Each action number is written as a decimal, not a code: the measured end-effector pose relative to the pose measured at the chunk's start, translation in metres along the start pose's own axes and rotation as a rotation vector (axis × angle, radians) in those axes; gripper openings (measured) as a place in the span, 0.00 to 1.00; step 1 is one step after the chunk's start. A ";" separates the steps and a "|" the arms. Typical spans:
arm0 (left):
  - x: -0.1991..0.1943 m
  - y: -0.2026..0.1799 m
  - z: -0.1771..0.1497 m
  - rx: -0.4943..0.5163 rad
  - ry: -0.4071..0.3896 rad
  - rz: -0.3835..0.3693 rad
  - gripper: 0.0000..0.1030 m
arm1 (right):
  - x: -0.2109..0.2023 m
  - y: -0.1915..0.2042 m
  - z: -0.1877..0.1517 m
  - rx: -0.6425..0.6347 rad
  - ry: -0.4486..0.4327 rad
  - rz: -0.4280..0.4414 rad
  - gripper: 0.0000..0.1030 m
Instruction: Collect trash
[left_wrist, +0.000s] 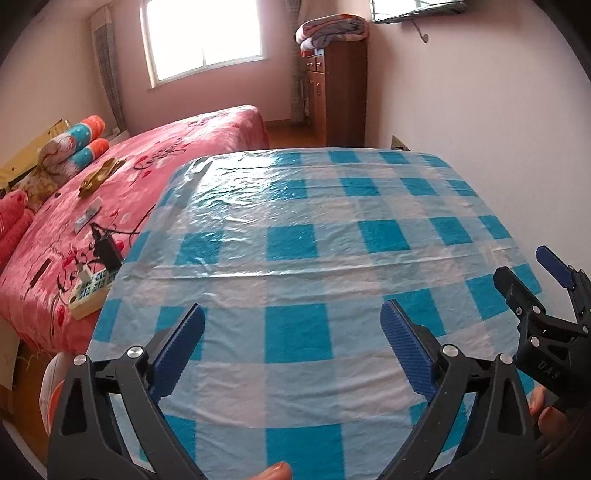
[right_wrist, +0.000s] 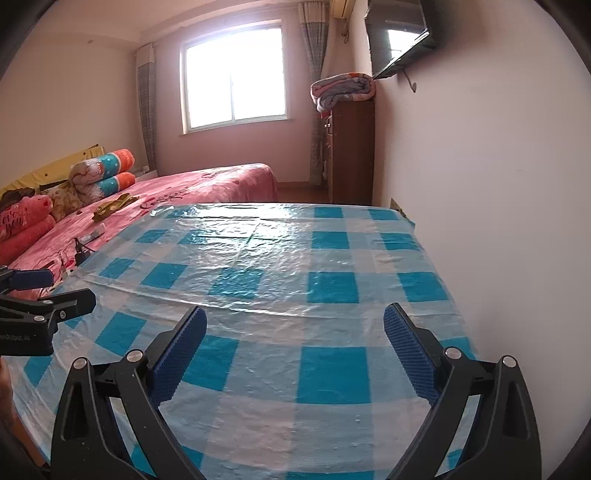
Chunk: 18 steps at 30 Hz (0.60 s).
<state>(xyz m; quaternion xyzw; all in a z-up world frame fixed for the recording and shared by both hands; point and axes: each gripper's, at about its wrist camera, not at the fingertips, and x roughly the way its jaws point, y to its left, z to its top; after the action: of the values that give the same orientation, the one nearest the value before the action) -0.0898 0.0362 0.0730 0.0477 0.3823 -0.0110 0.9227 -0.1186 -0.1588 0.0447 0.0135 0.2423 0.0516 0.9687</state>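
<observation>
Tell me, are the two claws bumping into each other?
Apart. The left wrist view shows the right claw off to the side of the left claw, with checkered tablecloth visible between them.

A table (left_wrist: 295, 258) covered in blue-and-white checked plastic stands with its right edge against a pale pink wall (left_wrist: 480, 110) in a sunlit bedroom. Beside its left edge lies a bed (left_wrist: 166, 155) under a pink floral cover, with rolled quilts (left_wrist: 74, 147) stacked near the headboard end and a power strip (left_wrist: 88, 295) near the bed's closest edge. A bright window (right_wrist: 234, 74) with checked curtains (right_wrist: 314, 92) fills the far wall. A folded blanket (right_wrist: 343, 88) rests atop a tall wooden cabinet (right_wrist: 351, 151); a wall-mounted television (right_wrist: 400, 37) hangs above. The floor (left_wrist: 291, 133) is wood-toned.
</observation>
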 end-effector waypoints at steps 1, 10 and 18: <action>0.000 -0.004 0.001 0.006 -0.003 0.000 0.94 | 0.000 -0.002 0.000 0.001 -0.002 -0.003 0.93; 0.003 -0.023 0.006 0.043 -0.015 0.021 0.96 | -0.004 -0.018 -0.001 0.035 -0.018 -0.014 0.93; 0.010 -0.027 0.007 0.032 0.013 -0.004 0.96 | -0.008 -0.025 -0.003 0.042 -0.026 -0.021 0.93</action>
<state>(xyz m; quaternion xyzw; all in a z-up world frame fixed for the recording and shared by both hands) -0.0795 0.0084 0.0684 0.0619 0.3880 -0.0187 0.9194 -0.1244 -0.1845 0.0441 0.0319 0.2307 0.0360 0.9718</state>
